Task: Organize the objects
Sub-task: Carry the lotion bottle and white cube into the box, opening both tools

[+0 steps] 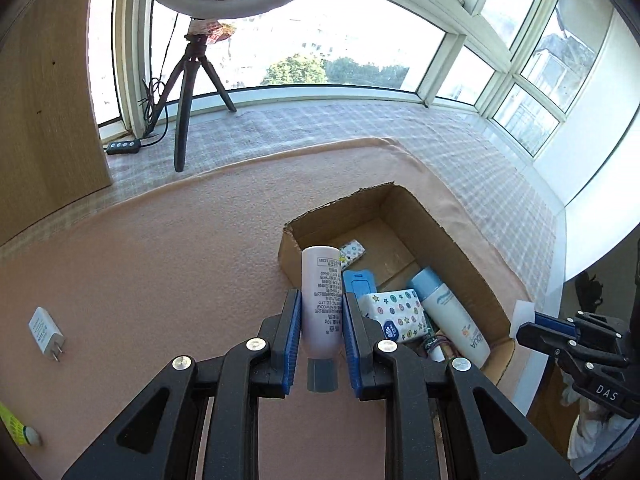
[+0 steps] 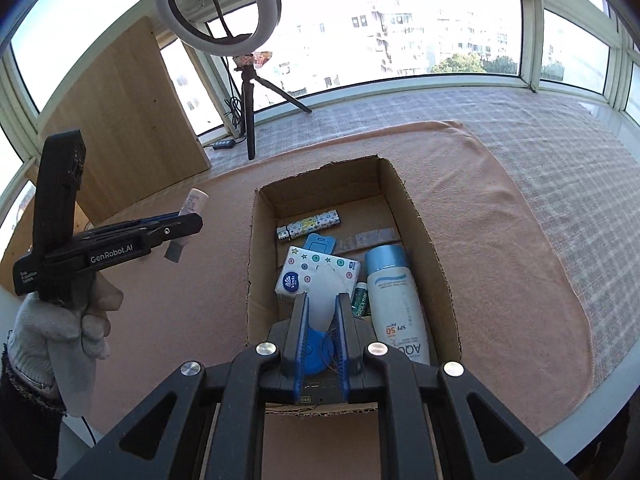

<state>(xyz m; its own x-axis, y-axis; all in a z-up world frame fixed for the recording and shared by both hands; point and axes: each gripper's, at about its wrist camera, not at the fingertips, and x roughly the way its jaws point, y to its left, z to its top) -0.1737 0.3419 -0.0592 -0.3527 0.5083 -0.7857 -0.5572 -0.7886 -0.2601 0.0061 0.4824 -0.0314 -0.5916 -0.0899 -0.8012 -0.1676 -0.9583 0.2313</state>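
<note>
A pale tube (image 1: 321,300), grey cap toward the camera, is clamped between the closed pads of the left gripper (image 1: 322,312), held above the pink cloth (image 1: 160,260) just left of the cardboard box (image 1: 460,240). A white-and-blue item (image 2: 322,312), not identifiable, is pinched by the nearly closed right gripper (image 2: 322,304) over the box. Stored in the box: tissue pack (image 2: 308,272), sunscreen bottle (image 2: 394,300), lighter (image 2: 310,224), blue case (image 2: 320,245). On the cloth, well apart: charger (image 1: 46,334), shuttlecock (image 1: 24,432).
</note>
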